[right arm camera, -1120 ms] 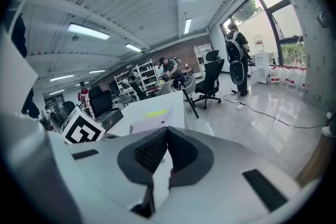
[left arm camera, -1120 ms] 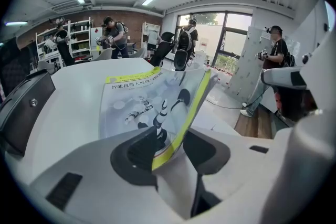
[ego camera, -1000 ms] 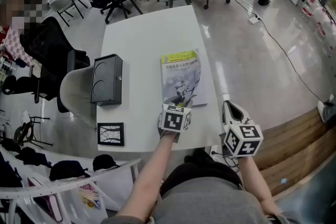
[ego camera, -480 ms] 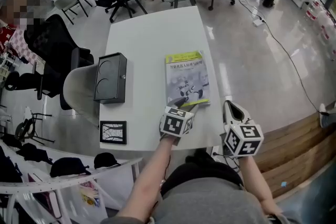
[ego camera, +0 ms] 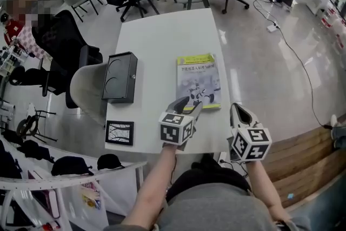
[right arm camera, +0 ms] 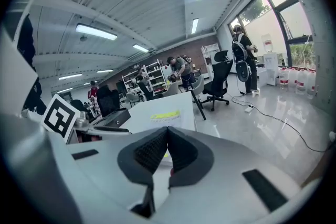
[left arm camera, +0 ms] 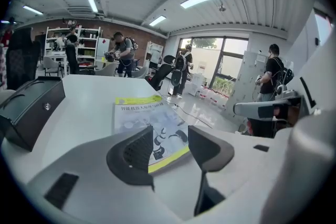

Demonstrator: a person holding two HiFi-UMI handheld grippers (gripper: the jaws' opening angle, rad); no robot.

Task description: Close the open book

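The book (ego camera: 198, 81) lies closed and flat on the white table (ego camera: 157, 35), with its grey and yellow-green cover up. My left gripper (ego camera: 187, 106) hovers just above the book's near edge, open, with nothing between its fingers. In the left gripper view the book (left arm camera: 149, 120) shows beyond the parted jaws of the left gripper (left arm camera: 170, 147). My right gripper (ego camera: 236, 111) is shut on nothing, off the table's near right corner. In the right gripper view the book (right arm camera: 165, 115) lies past the right gripper (right arm camera: 168, 152).
A black box (ego camera: 120, 77) stands on the table's left edge, and a small framed picture (ego camera: 119, 132) lies at the near left corner. A grey chair (ego camera: 86, 89) stands against the table's left side. Office chairs and people fill the room behind.
My left gripper has risen off the book's near edge and its jaws have spread wider. The book and my right gripper have stayed in place.
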